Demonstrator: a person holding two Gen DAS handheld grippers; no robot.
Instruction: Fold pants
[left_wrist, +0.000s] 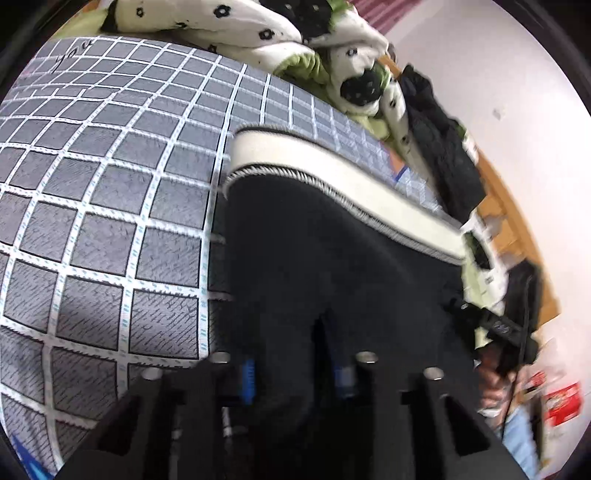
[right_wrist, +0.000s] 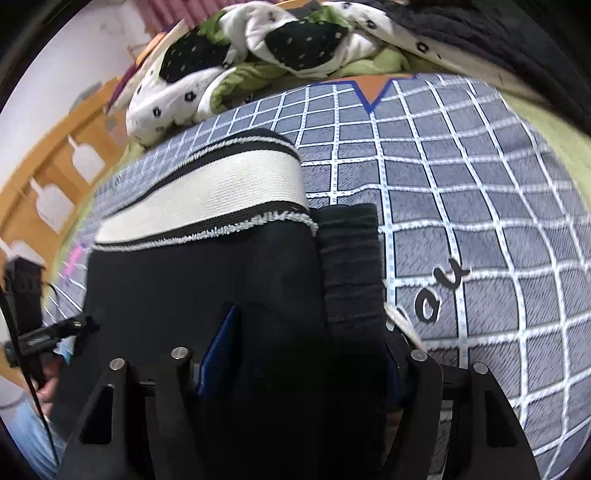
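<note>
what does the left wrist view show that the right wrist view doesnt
Only the left wrist view: a dark garment draped at the bed's far edge, and red packaging at lower right.

Only the right wrist view: a ribbed black cuff beside the waistband, black lettering on the sheet, and an orange notch at its far edge.

Both: the black pants with a cream waistband, the grey checked sheet, and the floral quilt.

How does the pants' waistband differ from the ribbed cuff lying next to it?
The waistband is cream white with black edge lines; the ribbed cuff is all black. The waistband runs wide across the pants; the cuff is a narrow strip along their right side. Both lie on the checked grey sheet.
</note>
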